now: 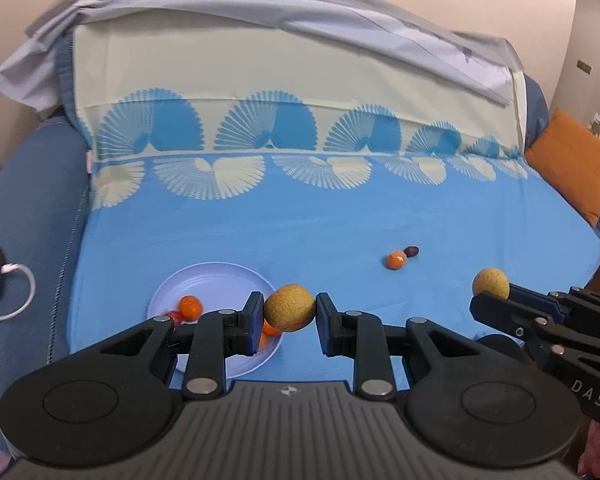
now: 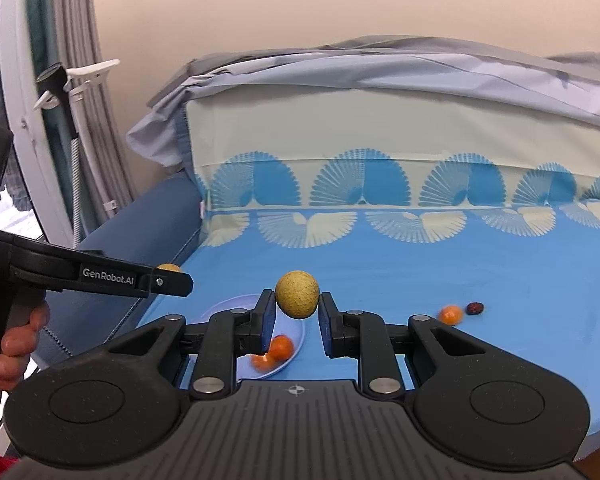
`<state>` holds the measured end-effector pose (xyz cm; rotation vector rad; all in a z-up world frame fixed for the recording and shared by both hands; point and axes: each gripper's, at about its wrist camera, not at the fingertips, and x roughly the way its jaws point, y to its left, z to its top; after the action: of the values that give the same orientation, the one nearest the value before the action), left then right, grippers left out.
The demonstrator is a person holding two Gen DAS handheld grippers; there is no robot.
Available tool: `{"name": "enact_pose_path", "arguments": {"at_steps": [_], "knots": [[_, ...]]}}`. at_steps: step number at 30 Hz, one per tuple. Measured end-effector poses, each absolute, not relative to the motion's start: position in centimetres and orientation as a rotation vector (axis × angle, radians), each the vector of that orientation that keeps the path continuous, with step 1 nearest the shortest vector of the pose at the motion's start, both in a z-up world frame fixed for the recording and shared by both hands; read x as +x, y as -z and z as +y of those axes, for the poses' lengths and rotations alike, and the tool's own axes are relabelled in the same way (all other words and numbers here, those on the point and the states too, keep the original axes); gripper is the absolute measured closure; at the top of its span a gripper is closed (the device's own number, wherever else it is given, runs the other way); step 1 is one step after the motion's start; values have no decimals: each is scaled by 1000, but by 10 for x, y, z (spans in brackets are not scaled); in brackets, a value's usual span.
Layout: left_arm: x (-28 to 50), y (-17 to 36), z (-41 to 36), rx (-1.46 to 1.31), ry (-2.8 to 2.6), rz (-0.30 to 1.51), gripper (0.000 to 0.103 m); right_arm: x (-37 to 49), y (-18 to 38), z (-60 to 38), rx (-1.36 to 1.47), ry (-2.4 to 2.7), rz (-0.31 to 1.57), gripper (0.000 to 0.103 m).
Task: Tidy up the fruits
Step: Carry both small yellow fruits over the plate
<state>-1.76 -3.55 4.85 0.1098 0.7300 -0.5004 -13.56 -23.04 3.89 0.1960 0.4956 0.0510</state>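
Two tongs are up over the blue fan-patterned bedcover (image 1: 340, 224), and I hold a rough yellow fruit in each. My left gripper (image 1: 289, 314) is closed on the yellow fruit (image 1: 290, 307), fingers touching it on both sides, roughly half open. My right gripper (image 2: 298, 311) clamps a second yellow fruit (image 2: 297, 294) the same way.

Surface: the bedcover lies flat over a sofa-like seat, its backrest draped with a pale grey sheet (image 1: 260, 12). A beige wall stands behind. An orange cushion (image 1: 572, 160) sits far right of the left tongs; a white window frame (image 2: 28, 120) rises left of the right tongs.

Other items: a light blue plate (image 1: 220, 276) lies under and left of the left fingertips, holding small orange fruits (image 1: 190, 306) and something red, blurred. Ahead and right of the left tongs, an orange fruit on the cover (image 1: 396, 259) touches or sits just beside a dark fruit (image 1: 412, 251). A dark device with a white cable (image 1: 16, 280) rests on the armrest, well left.

Obstruction: each tongs' body hides part of the plate.
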Motion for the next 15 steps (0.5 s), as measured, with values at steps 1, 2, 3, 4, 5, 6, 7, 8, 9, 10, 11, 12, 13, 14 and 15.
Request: {"name": "enact_pose_path", "arguments": {"at_steps": [1,2,3,4,5,6,7,8,9,10,11,12,13,14,15], "knots": [[-21,-50,-30,103,496,725,73,-137,-40,-227,192,-53,494,79],[-25,-50,-24,98,491,721,73,-138,-41,-222,185,-54,490,79],[-28,-51,-19,92,485,717,73,-139,-43,-219,179,-56,486,79],[-30,-52,-14,88,481,715,73,-141,-44,-216,172,-59,482,79],[-31,-53,-11,85,476,713,73,-143,-45,-213,167,-62,479,79],[-34,-54,-6,79,469,709,73,-144,-47,-210,161,-66,476,79],[-36,-54,-2,75,464,707,73,-146,-48,-208,155,-69,473,79],[-37,-54,1,71,459,705,73,-148,-49,-206,150,-71,469,79],[-39,-55,5,65,452,702,73,-150,-50,-203,142,-73,465,79],[-41,-55,8,60,446,699,73,-151,-51,-202,136,-73,461,79],[-42,-56,11,57,443,698,73,-153,-52,-200,130,-72,456,79],[-42,-56,13,53,440,698,73,-155,-54,-199,127,-72,452,79],[-43,-57,15,51,436,696,73,-156,-55,-198,124,-71,450,79],[-45,-57,18,50,434,693,73,-157,-55,-198,123,-69,447,79],[-46,-58,19,50,432,690,73,-158,-56,-197,123,-67,445,79]]}}
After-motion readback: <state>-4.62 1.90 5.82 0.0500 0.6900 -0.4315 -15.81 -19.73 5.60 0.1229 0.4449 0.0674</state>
